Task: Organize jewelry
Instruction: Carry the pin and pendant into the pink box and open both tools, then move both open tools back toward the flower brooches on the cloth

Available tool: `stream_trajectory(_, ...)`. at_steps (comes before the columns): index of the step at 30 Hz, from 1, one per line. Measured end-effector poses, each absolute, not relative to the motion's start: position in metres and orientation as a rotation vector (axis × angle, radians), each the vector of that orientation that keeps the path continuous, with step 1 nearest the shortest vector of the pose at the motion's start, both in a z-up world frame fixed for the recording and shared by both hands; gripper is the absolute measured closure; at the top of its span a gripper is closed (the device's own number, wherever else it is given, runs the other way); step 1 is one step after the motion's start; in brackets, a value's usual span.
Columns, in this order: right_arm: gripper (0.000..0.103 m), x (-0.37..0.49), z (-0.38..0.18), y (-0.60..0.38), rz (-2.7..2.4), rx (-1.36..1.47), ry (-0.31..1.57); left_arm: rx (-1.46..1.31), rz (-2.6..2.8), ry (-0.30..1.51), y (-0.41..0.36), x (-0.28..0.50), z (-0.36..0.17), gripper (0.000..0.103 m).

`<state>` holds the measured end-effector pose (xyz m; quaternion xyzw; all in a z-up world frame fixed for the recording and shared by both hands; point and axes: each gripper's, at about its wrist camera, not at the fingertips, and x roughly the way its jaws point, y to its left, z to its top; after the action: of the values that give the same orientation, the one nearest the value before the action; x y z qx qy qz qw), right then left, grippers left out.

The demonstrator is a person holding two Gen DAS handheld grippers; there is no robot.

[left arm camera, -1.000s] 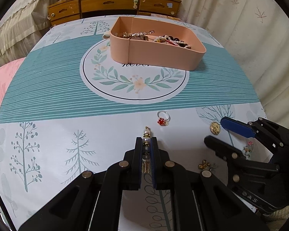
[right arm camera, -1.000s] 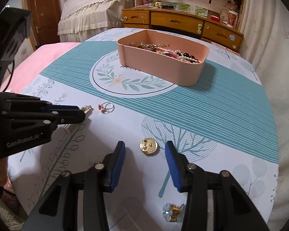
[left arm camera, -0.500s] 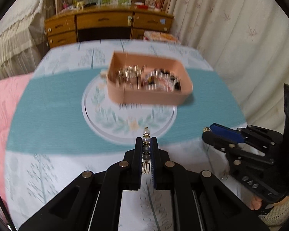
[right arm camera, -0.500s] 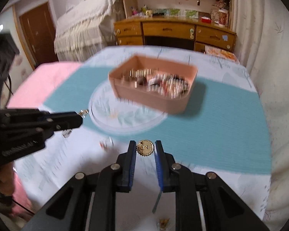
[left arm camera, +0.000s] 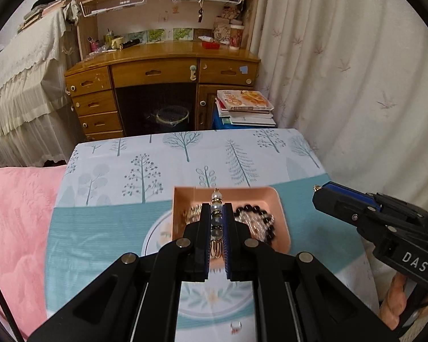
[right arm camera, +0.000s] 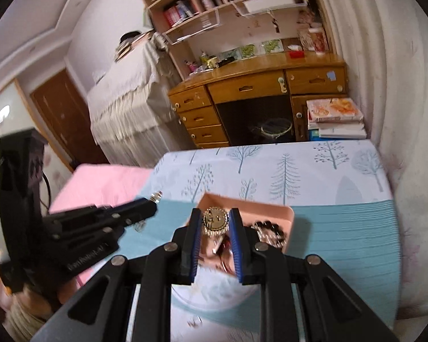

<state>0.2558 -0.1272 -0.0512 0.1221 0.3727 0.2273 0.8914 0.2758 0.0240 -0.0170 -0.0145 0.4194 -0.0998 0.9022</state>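
Observation:
My left gripper is shut on a beaded pearl-and-gold earring and holds it above the pink jewelry tray. The tray holds a black bead bracelet and gold pieces. My right gripper is shut on a round gold brooch and holds it over the same tray. Each gripper shows from the side in the other's view, the right one and the left one.
The tray sits on a table with a teal and white tree-print cloth. A ring with a red stone lies near the front edge. A pink bed cover lies left, a wooden desk behind, a curtain right.
Both grippers rose from the table and moved forward over the pink tray, each carrying its piece. The right gripper closed on the gold brooch a second ago.

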Motion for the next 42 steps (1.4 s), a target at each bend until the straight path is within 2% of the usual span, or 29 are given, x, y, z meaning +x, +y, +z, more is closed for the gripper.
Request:
stream_trajectory(10,0.083,0.318,-0.102,-0.117,0.473,0.376,0.882,-0.048,-0.19,0.98,0.015,0.335,-0.079,0.097)
stream_trajectory(11,0.082,0.322,-0.105,-0.115,0.477,0.378,0.89,-0.046,-0.189,0.988,0.014,0.338,-0.084,0.091)
stream_trajectory(13,0.08,0.326,-0.109,-0.113,0.483,0.389,0.893,-0.046,-0.185,0.996,0.014,0.34,-0.09,0.069)
stream_trajectory(14,0.078,0.327,-0.11,-0.112,0.483,0.39,0.891,-0.047,-0.185,0.997,0.014,0.341,-0.092,0.05)
stream_trajectory(15,0.074,0.328,-0.109,-0.111,0.479,0.39,0.883,-0.047,-0.173,0.992,0.015,0.341,-0.093,0.039)
stream_trajectory(18,0.07,0.323,-0.107,-0.109,0.475,0.383,0.861,-0.032,-0.151,0.971,0.019,0.336,-0.089,0.037)
stream_trajectory(29,0.07,0.285,-0.095,-0.113,0.476,0.343,0.843,-0.022,-0.137,0.96,0.034,0.303,-0.073,0.034)
stream_trajectory(42,0.07,0.19,-0.076,-0.127,0.428,0.153,0.825,0.037,-0.196,0.883,0.028,0.218,-0.038,0.027)
